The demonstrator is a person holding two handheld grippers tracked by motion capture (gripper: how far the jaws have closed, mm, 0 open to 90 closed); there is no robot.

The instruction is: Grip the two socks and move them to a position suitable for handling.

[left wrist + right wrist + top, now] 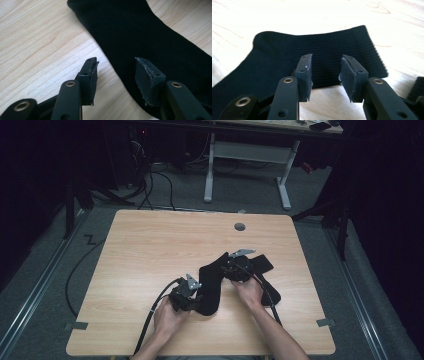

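Two claws are mine, one in each hand, and both hover low over the wooden table (150,245) with their jaws parted and nothing pinched between them.

Along my left claw (116,72), I see the pads standing a fair gap apart. One pad hangs over bare wood, the other over the black sock (150,37), whose edge runs slantwise through the gap between them. Whether that second pad rests on the cloth or floats just above it I cannot tell. The sock lies flat and stretches away from me across the table.

Along my right claw (325,75), the jaws are likewise open to a middling width, holding nothing. Just beyond the pads lies the ribbed cuff end of the sock (332,50), flat on the wood, its rounded bend off to one side. The pads sit at the near edge of the cuff without gripping it.

From the high view, my left claw (184,295) sits at the near end of the sock (210,285) and my right claw (237,267) at its far end, toward the table's near right. More black cloth (262,264) lies just beyond my right claw.
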